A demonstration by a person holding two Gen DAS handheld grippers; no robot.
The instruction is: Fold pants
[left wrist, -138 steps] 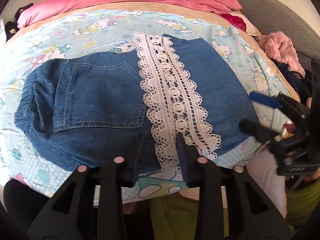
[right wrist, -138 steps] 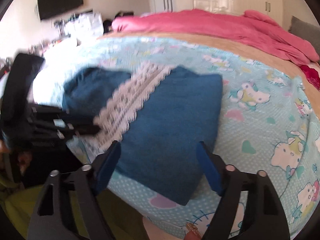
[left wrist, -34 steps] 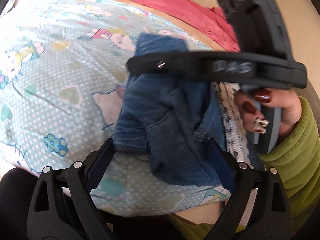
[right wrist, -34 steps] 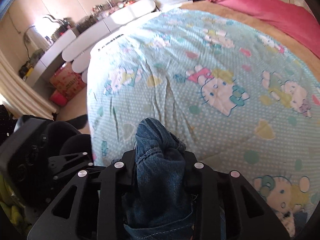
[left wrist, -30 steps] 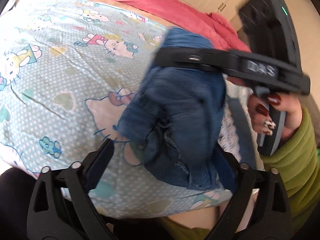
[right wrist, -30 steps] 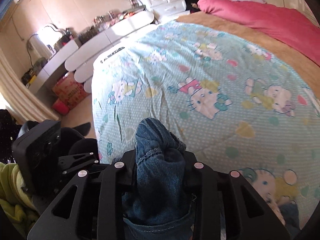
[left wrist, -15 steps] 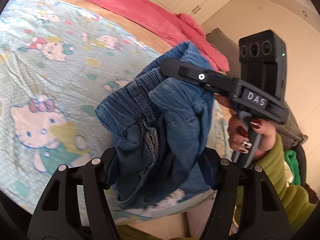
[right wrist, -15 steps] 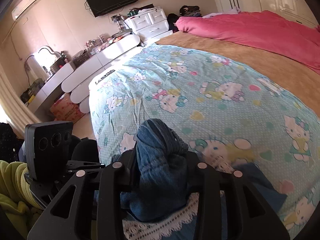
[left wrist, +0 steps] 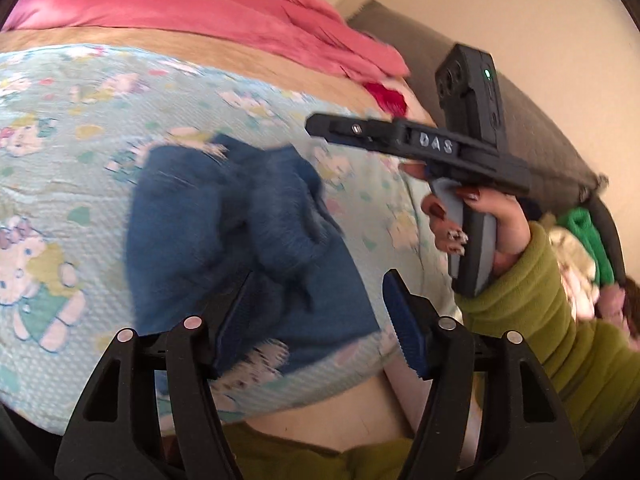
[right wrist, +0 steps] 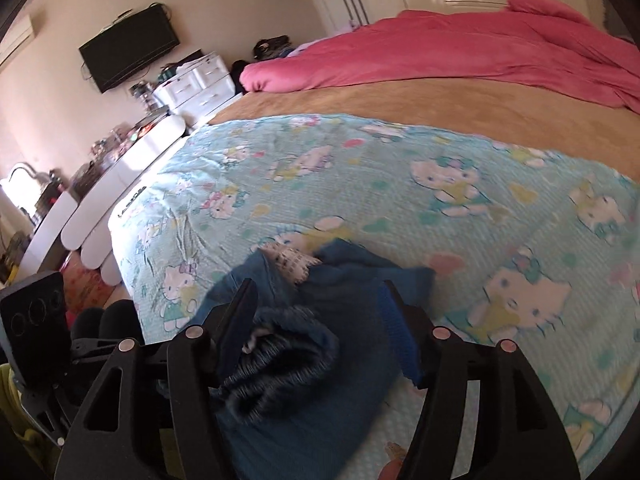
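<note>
My left gripper (left wrist: 316,320) has its fingers spread, nothing between the pads; the pants (left wrist: 240,240) lie bunched just past them at the centre of the left view, on the sheet (left wrist: 60,152). My right gripper (right wrist: 316,328) is spread as well, empty, its fingers framing the same crumpled pants (right wrist: 320,360) at the lower centre of the right view; a strip of lace (right wrist: 290,260) shows at their upper edge. In the left view the right gripper (left wrist: 332,130) hangs at upper right, apart from the pants; a pink blanket (right wrist: 460,52) crosses the top.
</note>
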